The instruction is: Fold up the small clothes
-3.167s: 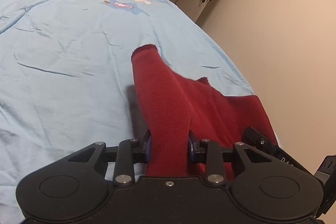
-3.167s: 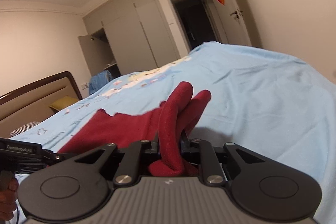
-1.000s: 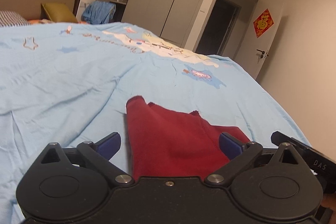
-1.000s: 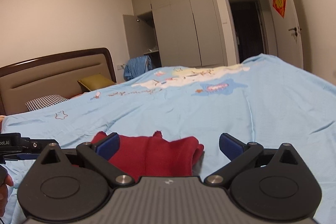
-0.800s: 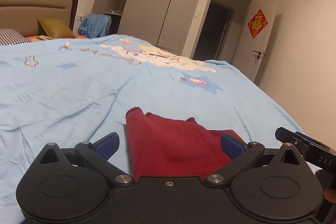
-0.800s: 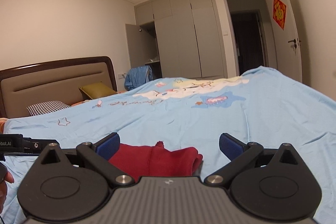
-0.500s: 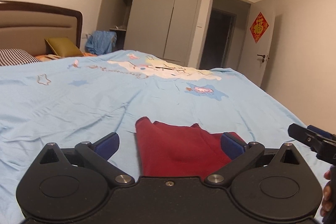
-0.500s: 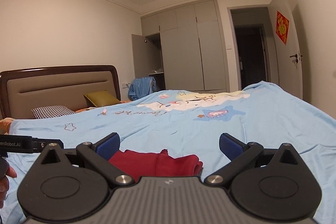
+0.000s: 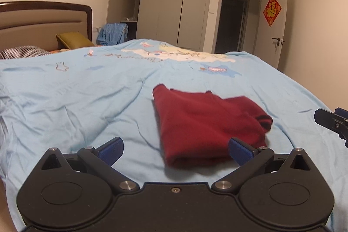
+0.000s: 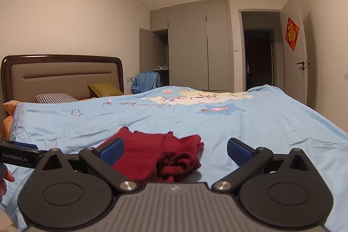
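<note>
Garment [image 9: 208, 123] released, folded on bed [image 9: 87, 97]; both grippers' jaws now apart, empty.

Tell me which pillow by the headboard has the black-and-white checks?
The checked pillow, lying flat, farther left along the headboard. The other one, the olive-yellow pillow, is plain and propped up nearer the wardrobe.

We see our left gripper [image 9: 175, 150] as a matte black body with two round discs, silver screws and blue ribbed pads [image 9: 111, 149]. Our right gripper [image 10: 175, 151] has a grey ribbed centre plate and similar blue pads [image 10: 238, 150]; white "GenRobot.AI" lettering marks the left one's side.
</note>
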`<action>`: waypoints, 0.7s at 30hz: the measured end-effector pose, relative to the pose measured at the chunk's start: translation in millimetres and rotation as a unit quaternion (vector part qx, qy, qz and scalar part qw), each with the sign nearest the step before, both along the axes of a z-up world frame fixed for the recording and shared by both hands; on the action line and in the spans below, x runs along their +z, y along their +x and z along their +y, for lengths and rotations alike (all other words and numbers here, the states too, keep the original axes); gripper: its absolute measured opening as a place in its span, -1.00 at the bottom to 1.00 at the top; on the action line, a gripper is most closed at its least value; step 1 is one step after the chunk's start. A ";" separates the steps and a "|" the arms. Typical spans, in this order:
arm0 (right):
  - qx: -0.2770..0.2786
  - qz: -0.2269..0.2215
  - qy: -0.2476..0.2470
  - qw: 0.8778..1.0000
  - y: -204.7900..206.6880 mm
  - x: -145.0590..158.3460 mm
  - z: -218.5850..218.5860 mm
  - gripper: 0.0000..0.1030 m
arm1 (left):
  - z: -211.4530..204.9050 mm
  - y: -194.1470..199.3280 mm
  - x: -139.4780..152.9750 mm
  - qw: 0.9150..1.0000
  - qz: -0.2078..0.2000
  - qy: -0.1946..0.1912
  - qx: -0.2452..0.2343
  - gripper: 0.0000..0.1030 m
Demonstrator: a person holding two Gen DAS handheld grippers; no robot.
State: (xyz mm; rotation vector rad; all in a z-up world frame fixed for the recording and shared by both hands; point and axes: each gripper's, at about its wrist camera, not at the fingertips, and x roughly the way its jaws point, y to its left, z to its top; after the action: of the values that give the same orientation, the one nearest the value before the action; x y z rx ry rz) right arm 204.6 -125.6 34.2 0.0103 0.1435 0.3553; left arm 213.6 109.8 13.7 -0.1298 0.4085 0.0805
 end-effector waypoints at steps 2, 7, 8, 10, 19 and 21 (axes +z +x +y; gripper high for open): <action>-0.003 0.003 -0.007 1.000 -8.8 -7.1 0.8 0.99 | -1.9 -7.1 -7.9 1.000 0.007 -0.002 -0.003 0.99; -0.020 0.007 -0.025 0.999 -28.7 -29.2 2.7 0.99 | -5.3 -22.9 -22.9 1.000 0.003 0.004 0.004 0.98; -0.024 0.007 -0.025 0.999 -32.1 -33.1 3.0 0.99 | -7.5 -25.6 -25.3 1.000 0.000 0.006 0.006 0.98; -0.037 0.007 -0.020 0.999 -38.7 -41.5 3.8 0.99 | -9.2 -31.4 -30.1 1.000 -0.006 0.010 0.012 0.99; -0.069 -0.007 -0.028 0.997 -54.1 -65.9 1.7 0.99 | -16.3 -48.5 -48.3 1.000 -0.008 0.021 0.005 0.98; -0.073 -0.004 -0.026 0.997 -54.4 -67.9 0.5 0.99 | -16.4 -50.0 -49.7 1.000 -0.012 0.023 0.007 0.98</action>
State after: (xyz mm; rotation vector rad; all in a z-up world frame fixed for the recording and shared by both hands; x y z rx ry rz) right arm 150.2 -125.1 -33.7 -0.0314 0.1423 0.2066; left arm 163.6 93.4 -35.9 -0.0883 0.3816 0.1020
